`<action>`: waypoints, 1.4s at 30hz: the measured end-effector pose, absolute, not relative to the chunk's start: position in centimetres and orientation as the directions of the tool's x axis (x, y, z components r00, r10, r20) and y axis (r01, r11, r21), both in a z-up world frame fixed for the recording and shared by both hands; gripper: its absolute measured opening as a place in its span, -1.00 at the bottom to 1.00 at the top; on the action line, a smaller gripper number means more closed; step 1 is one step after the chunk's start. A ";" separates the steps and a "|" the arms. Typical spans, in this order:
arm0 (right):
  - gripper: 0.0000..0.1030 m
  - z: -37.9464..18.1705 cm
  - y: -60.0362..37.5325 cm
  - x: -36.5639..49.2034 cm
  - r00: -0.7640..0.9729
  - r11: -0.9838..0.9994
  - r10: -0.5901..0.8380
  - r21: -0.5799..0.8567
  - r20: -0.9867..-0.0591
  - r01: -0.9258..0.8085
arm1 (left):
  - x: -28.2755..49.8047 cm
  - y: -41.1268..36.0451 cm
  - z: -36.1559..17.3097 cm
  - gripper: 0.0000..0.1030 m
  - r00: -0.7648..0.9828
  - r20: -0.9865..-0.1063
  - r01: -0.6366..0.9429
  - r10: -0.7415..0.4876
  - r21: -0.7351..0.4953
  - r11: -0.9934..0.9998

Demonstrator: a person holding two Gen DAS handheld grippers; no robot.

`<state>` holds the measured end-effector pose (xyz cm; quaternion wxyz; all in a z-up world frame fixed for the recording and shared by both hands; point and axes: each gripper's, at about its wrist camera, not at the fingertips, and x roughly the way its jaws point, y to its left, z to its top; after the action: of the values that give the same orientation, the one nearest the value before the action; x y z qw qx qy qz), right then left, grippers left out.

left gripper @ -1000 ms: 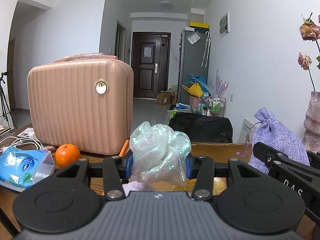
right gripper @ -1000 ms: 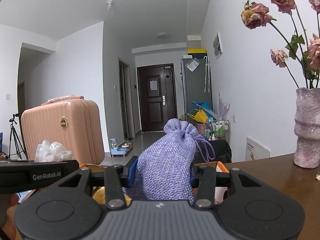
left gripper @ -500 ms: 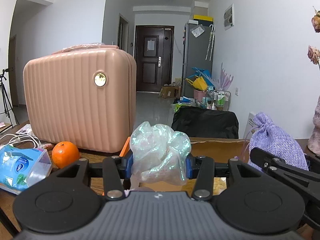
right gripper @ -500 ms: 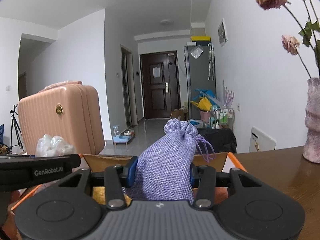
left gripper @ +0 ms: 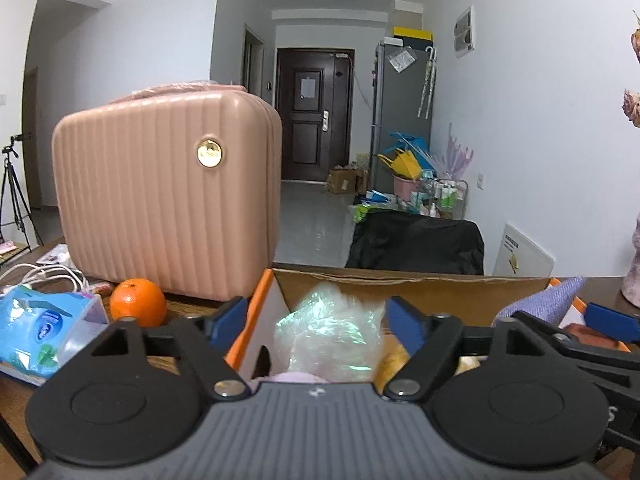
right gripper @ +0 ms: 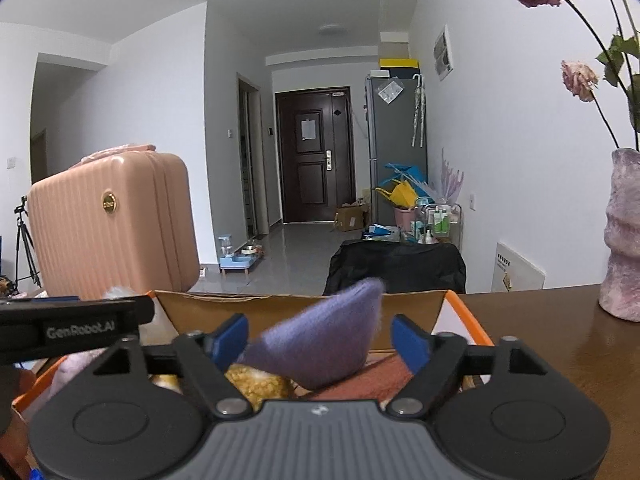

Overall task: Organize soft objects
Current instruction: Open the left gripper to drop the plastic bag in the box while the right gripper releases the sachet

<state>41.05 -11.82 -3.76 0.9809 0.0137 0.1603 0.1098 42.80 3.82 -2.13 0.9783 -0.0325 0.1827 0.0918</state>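
My left gripper (left gripper: 316, 320) is open over an orange-edged cardboard box (left gripper: 400, 280). A crumpled iridescent plastic bag (left gripper: 328, 332) sits blurred between its spread blue pads, free of both, dropping into the box. My right gripper (right gripper: 320, 342) is open too. The purple cloth pouch (right gripper: 320, 348) lies tilted between its pads, touching neither, on top of a yellow soft thing (right gripper: 256, 384) and a reddish cloth (right gripper: 368, 380) in the box (right gripper: 304, 304). The pouch also shows in the left wrist view (left gripper: 548, 304).
A pink ribbed suitcase (left gripper: 168, 196) stands left of the box, with an orange (left gripper: 138, 307) and a blue wipes pack (left gripper: 44, 332) in front of it. A pink vase (right gripper: 624, 236) with dried roses stands on the wooden table (right gripper: 560, 340) at right.
Both grippers have opened and come down over the box. The plastic bag and the purple pouch have left the pads and dropped into the box.
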 end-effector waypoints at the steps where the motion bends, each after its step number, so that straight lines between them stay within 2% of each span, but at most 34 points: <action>1: 0.73 -3.7 -11.9 41.0 0.927 0.977 0.214 0.063 -0.308 -0.205 | 42.7 3.8 -2.1 0.75 0.917 -0.360 -0.196 0.173 -0.028 0.980; 3: 0.82 -3.7 -12.1 40.8 0.932 0.979 0.204 0.063 -0.299 -0.194 | 42.6 3.7 -2.0 0.92 0.918 -0.349 -0.208 0.187 -0.022 0.978; 5: 0.99 -3.8 -12.3 40.7 0.937 0.981 0.194 0.066 -0.291 -0.182 | 42.5 3.6 -1.9 0.98 0.919 -0.342 -0.215 0.197 -0.016 0.976; 6: 1.00 -3.8 -12.4 40.7 0.940 0.982 0.189 0.068 -0.284 -0.177 | 42.5 3.6 -1.9 1.00 0.919 -0.340 -0.219 0.201 -0.016 0.976; 19: 1.00 -3.8 -13.2 39.9 0.950 0.983 0.179 0.087 -0.256 -0.162 | 42.4 4.1 -2.0 1.00 0.913 -0.346 -0.238 0.215 -0.026 0.971; 42: 1.00 -3.6 -14.8 35.3 0.959 0.982 0.188 0.019 -0.214 -0.188 | 38.0 5.0 -1.9 1.00 0.918 -0.331 -0.240 0.220 -0.021 0.971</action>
<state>35.30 -14.76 -3.60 0.9896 -0.0010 0.1081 0.0949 38.04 4.97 -1.88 0.9788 -0.0304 0.1654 0.1173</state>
